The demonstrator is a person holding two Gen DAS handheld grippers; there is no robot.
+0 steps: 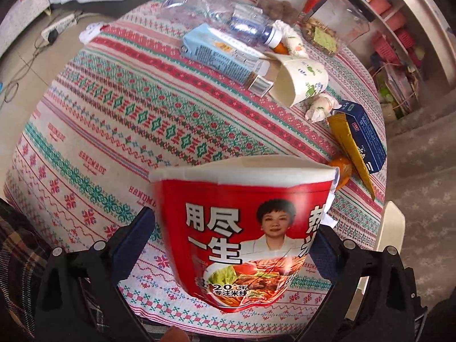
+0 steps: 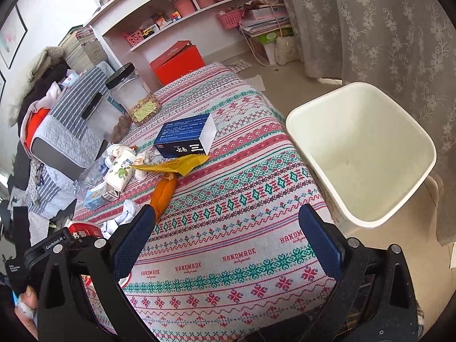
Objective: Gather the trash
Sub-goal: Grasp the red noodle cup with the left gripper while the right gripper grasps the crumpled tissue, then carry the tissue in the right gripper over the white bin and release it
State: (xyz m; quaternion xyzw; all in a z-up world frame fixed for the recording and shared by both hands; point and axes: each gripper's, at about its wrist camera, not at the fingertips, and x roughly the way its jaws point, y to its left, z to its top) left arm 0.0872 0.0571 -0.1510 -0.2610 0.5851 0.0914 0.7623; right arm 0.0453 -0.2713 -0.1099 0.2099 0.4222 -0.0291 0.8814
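Gripping the glossy red paper noodle cup [image 1: 242, 236] above the patterned woven tablecloth [image 1: 114, 131], my left claw [image 1: 228, 245] pinches its tapered sides; my right claw [image 2: 228, 245] gapes empty beside the smooth white plastic bin [image 2: 362, 154].

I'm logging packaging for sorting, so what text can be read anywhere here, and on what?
"用尽一生", "20年", "专注米线": red noodle cup held in the left gripper.
"HANDMADE": repeated on the tablecloth.
"云南", "三": front of the blue box.
"GenRobot.AI": black gripper body at lower left of the right wrist view.
Milk carton, paper cup, yellow sachet: print too small to read.
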